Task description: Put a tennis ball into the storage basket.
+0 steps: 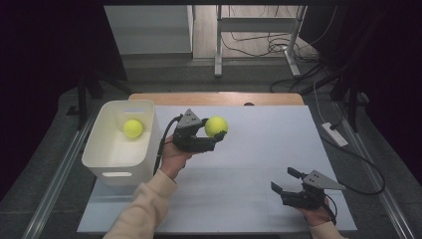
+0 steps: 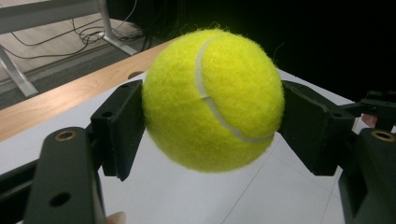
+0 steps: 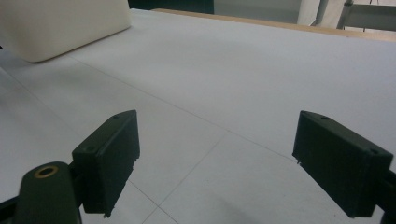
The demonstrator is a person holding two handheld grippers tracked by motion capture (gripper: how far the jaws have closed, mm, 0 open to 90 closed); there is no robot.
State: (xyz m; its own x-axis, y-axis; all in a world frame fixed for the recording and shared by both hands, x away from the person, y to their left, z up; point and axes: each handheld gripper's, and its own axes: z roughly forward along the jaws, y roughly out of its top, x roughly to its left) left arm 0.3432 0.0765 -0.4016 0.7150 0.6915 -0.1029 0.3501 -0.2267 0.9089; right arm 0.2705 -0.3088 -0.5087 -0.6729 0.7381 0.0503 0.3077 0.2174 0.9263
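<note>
At the far left of the table stands a white bin (image 1: 119,164). One yellow tennis ball (image 1: 133,128) already lies inside it, near the far wall.

Just right of the bin is the left gripper (image 1: 213,135). Its two black jaws are pressed on a second tennis ball (image 1: 216,126), one jaw on each side. The left gripper view shows this ball (image 2: 213,100) lifted off the table, with white tabletop under it. The hold looks good: the jaws sit on the fat middle of the ball, not near the top or bottom.

The job now looks like putting this ball in the bin with the other one. To do it well, keep the squeeze steady, because a fuzzy round ball can pop out if the jaws loosen early. Swing it left and keep it higher than the bin's rim so it does not bump the wall. Stop over the open space near the front of the bin. Then lower it a bit and let go, so it does not bounce out. From here I can't be sure how high the ball sits next to the rim, so go up a little first.

At the near right, the right gripper (image 1: 287,181) waits with its jaws wide apart and nothing between them. It should stay put, out of the way.
</note>
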